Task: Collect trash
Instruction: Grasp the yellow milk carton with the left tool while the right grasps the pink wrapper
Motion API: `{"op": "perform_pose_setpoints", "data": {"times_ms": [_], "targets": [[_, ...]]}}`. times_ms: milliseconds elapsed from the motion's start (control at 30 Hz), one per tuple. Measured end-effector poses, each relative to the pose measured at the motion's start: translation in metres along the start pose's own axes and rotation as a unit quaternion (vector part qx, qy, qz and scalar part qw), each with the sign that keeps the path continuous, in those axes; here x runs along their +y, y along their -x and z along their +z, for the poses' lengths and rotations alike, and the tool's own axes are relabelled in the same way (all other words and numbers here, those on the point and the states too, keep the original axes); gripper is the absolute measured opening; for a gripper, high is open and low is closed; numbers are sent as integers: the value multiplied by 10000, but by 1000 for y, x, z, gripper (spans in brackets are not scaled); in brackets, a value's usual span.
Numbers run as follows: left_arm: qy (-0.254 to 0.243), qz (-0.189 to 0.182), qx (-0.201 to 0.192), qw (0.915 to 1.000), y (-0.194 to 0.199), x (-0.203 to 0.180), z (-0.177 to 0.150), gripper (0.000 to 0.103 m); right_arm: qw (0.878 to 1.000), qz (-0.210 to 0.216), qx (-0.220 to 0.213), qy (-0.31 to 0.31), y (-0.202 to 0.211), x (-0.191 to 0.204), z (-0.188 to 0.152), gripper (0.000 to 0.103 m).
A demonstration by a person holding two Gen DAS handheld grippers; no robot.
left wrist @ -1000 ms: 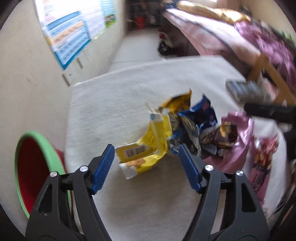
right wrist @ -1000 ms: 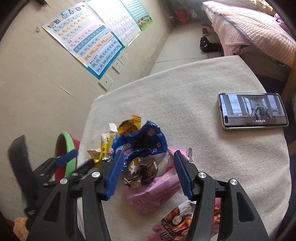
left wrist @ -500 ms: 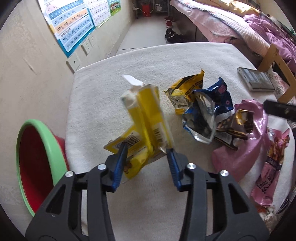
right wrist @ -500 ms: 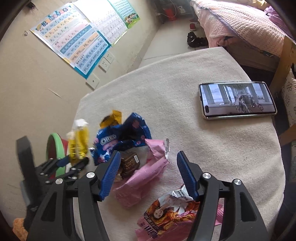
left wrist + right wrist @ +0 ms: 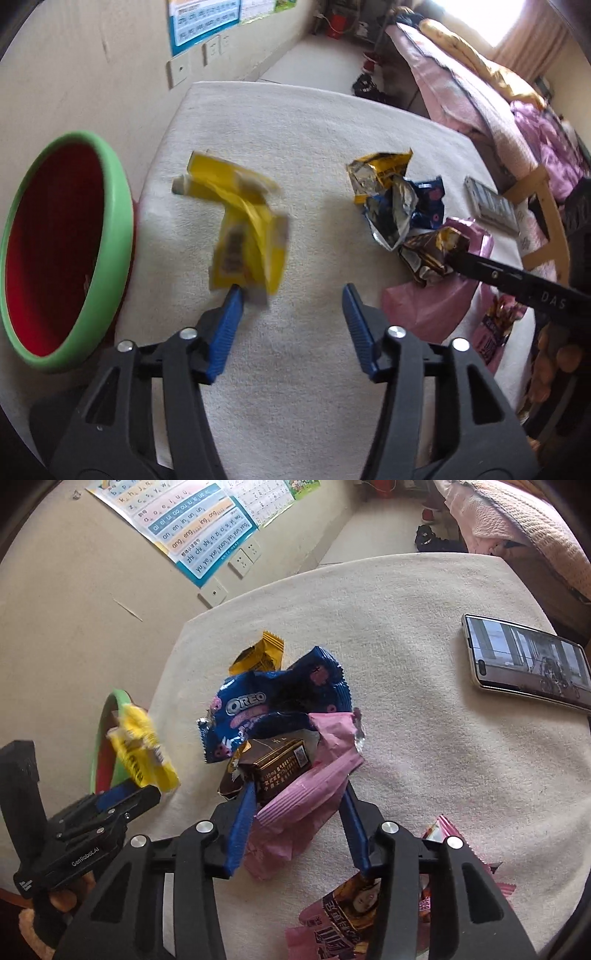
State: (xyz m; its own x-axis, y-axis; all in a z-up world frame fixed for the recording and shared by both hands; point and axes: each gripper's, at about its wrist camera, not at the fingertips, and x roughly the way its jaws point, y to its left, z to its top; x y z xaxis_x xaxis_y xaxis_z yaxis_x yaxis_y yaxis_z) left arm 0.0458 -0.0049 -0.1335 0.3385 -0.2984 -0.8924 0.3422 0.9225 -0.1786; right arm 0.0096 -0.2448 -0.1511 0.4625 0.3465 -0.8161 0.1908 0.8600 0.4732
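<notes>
Left gripper (image 5: 291,291), jaws just opened, has let go the blurred yellow wrapper (image 5: 247,236) beside the green-rimmed bin (image 5: 122,206) – not yet in – while the right gripper (image 5: 297,790) closes around the pink wrapper (image 5: 306,797), with the Oreo wrapper (image 5: 273,709) and others left.

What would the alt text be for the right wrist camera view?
The right tool reaches down over a pink wrapper on a cream-covered table, its blue fingers either side and just closing. An Oreo wrapper and brown packet lie beyond, a phone far right; the left tool is at the left by a blurred yellow wrapper.
</notes>
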Motion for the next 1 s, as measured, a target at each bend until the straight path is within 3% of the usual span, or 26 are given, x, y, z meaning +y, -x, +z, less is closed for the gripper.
{"op": "perform_pose_setpoints", "data": {"times_ms": [300, 467, 533, 900, 1000], "targets": [[716, 121, -411, 9965, 9, 24, 14, 68, 9997, 93, -53, 197, 8, 9, 1, 45], [629, 112, -349, 9973, -1, 19, 22, 70, 9997, 151, 129, 107, 0, 9, 0, 48], [646, 133, -293, 9974, -9, 18, 26, 72, 9997, 175, 177, 55, 0, 8, 0, 58], [878, 199, 19, 9959, -45, 22, 45, 71, 9977, 119, 661, 109, -13, 17, -12, 62], [879, 249, 208, 9956, -55, 25, 42, 51, 9975, 74, 635, 303, -13, 23, -13, 44]]}}
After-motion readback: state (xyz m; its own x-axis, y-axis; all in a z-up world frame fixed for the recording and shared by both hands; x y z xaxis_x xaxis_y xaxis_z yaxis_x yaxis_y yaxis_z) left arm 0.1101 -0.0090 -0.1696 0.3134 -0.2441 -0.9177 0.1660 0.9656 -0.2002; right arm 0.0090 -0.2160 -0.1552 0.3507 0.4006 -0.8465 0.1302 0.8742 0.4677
